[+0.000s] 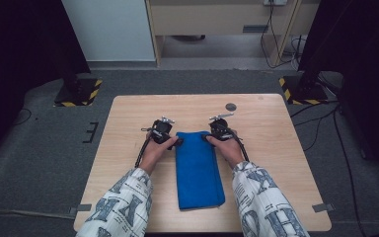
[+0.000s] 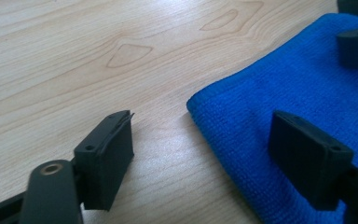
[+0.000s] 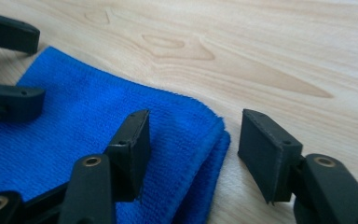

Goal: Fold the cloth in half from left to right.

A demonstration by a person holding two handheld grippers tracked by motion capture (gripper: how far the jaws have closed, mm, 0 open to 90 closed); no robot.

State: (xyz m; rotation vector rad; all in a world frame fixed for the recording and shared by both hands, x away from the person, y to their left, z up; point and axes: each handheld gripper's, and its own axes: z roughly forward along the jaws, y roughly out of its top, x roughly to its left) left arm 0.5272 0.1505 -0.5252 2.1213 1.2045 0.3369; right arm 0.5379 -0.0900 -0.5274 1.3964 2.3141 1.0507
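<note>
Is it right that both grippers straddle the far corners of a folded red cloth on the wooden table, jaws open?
Not quite: the cloth is blue, not red, as the high view shows. The rest holds: the left gripper and right gripper each straddle a far corner of it on the wooden table, jaws open.

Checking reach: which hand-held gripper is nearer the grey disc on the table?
Right. The right hand-held gripper sits just below the grey disc; the left hand-held gripper is across the blue cloth.
</note>
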